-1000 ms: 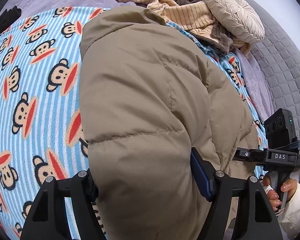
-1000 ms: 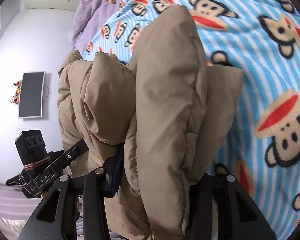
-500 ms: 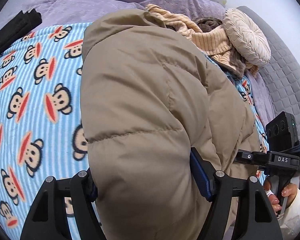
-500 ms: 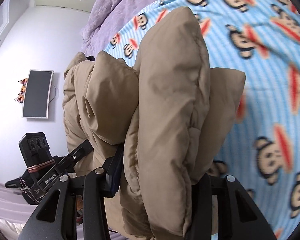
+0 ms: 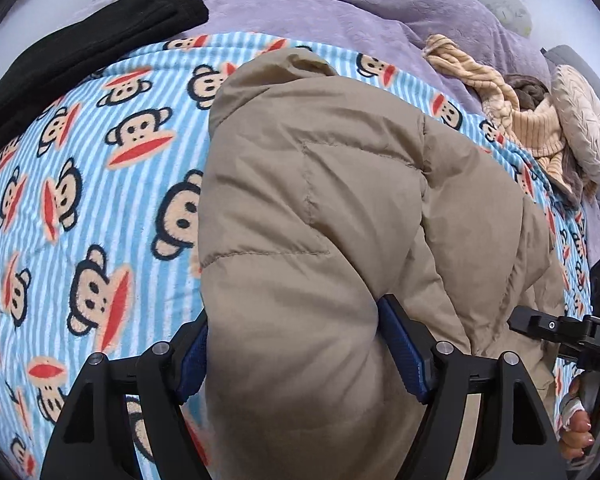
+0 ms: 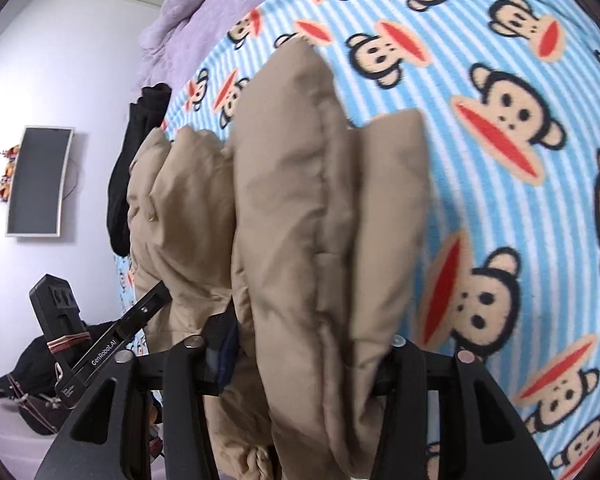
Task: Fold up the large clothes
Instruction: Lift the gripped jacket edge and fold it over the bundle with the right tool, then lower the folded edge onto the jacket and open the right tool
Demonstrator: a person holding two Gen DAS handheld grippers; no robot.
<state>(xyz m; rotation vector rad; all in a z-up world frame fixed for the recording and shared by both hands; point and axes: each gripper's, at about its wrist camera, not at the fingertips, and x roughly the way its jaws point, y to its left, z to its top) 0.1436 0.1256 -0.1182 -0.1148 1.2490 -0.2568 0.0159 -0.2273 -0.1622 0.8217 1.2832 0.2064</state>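
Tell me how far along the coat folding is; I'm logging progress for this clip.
Midway, it seems. Done: the tan puffer coat is already bunched into thick layers, and black clothes lie folded at the bed's far edge. In hand: left gripper and right gripper each have jaws clamped on the coat above the monkey blanket. Left: laying it flat and finishing the fold.

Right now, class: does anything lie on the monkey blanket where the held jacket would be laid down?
Nothing visible does. Both grippers grip the tan jacket; the blanket beside it is bare. The black garment lies at its far edge.
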